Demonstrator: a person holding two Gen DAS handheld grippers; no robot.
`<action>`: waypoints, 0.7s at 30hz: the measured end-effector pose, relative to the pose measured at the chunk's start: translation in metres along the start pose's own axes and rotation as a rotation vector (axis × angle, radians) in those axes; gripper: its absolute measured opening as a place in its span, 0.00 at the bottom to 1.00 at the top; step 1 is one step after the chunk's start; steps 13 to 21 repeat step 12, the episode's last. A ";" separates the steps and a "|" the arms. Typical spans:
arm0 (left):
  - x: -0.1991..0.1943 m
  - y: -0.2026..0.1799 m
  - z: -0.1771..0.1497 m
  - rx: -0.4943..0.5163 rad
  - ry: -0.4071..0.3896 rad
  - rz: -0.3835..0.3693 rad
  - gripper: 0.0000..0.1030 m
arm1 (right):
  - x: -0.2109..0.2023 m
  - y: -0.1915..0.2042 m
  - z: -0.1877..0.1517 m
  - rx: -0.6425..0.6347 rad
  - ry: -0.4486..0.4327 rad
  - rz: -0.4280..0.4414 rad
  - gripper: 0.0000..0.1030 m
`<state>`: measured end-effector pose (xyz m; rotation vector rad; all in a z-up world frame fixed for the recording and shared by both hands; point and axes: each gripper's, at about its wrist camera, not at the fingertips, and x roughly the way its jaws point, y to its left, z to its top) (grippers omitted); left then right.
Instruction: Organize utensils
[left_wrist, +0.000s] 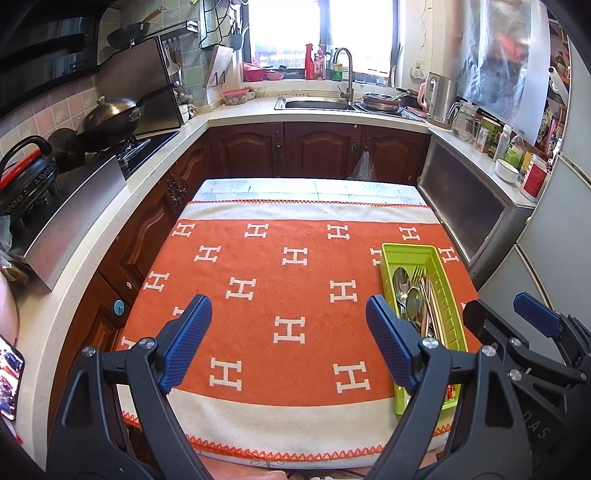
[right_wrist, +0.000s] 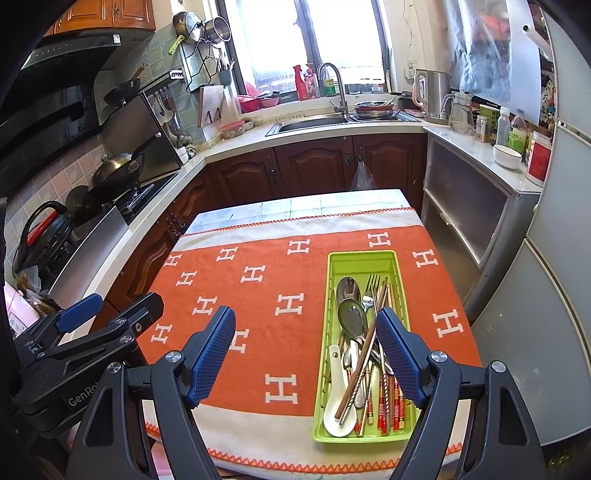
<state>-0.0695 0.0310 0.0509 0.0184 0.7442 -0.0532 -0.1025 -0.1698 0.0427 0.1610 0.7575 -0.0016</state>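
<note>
A lime-green utensil tray (right_wrist: 332, 264) (left_wrist: 388, 254) lies on the right side of an orange towel (right_wrist: 258, 306) (left_wrist: 277, 277) with white H marks. In it are metal spoons (right_wrist: 351, 314) (left_wrist: 400, 282), a fork (right_wrist: 371, 291) (left_wrist: 419, 275), a white ceramic spoon (right_wrist: 334, 406) and several chopsticks (right_wrist: 386, 410). My right gripper (right_wrist: 306, 354) hovers open above the towel's near part, its right finger over the tray. My left gripper (left_wrist: 288, 343) stands open over bare towel, left of the tray. Nothing is between either pair of fingers.
The towel covers a small table (left_wrist: 314, 188) in a narrow kitchen. Dark wood cabinets (left_wrist: 314, 147) and a sink counter (left_wrist: 317, 105) lie beyond, a stove with a wok (left_wrist: 110, 118) at left, a fridge (right_wrist: 535, 314) and low cabinet (left_wrist: 469, 206) at right. A phone (left_wrist: 9, 380) sits near left.
</note>
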 end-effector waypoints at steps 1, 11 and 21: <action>0.000 -0.001 0.001 0.000 0.000 0.000 0.81 | 0.000 0.000 0.001 0.000 0.000 0.000 0.77; 0.004 -0.001 -0.002 0.001 0.004 -0.002 0.81 | 0.001 -0.001 0.000 0.000 0.002 -0.001 0.77; 0.004 0.000 -0.002 0.001 0.005 -0.003 0.81 | 0.001 -0.001 0.000 -0.001 0.002 -0.001 0.77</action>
